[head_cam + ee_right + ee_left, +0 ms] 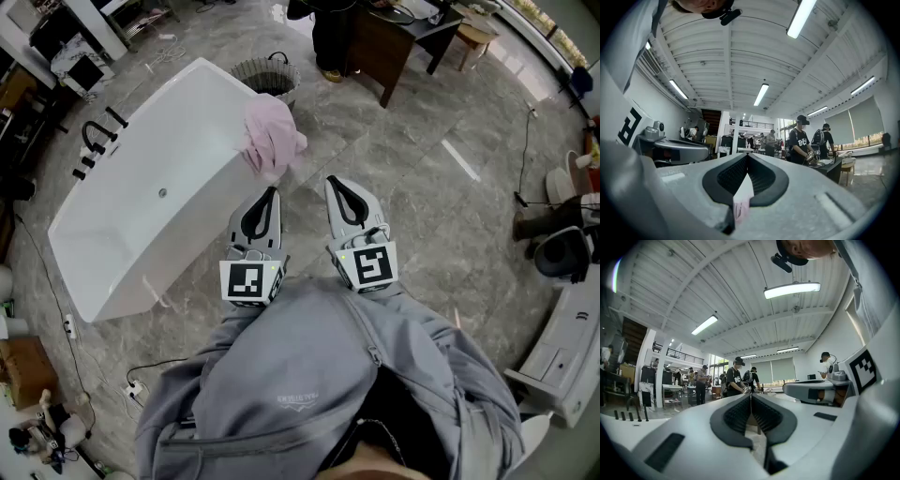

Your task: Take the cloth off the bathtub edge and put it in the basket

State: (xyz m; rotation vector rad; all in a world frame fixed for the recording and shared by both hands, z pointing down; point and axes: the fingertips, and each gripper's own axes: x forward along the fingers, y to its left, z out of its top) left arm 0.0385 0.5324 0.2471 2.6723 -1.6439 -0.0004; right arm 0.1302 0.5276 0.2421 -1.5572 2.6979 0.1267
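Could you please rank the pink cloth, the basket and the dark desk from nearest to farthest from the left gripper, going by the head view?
1. Pink cloth, draped on the bathtub edge, just ahead of the left gripper.
2. Basket, on the floor beyond the cloth.
3. Dark desk, farthest, upper right.

Light was bright, even and indoor, coming from overhead. The ceiling strip light [792, 288] blew out to pure white in the left gripper view, and so did another tube [800, 18] in the right gripper view. In the head view shadows were soft and faint. The glossy floor [441, 225] carried a pale reflected streak, and the white bathtub [141, 197] was near clipped, with little surface detail. Fisheye was heavy everywhere, with ceiling beams bent and dark rounded corners in both gripper views. The left gripper [751, 394] and right gripper [747, 154] sat close to the lens and slightly soft. Distant background was small and soft.
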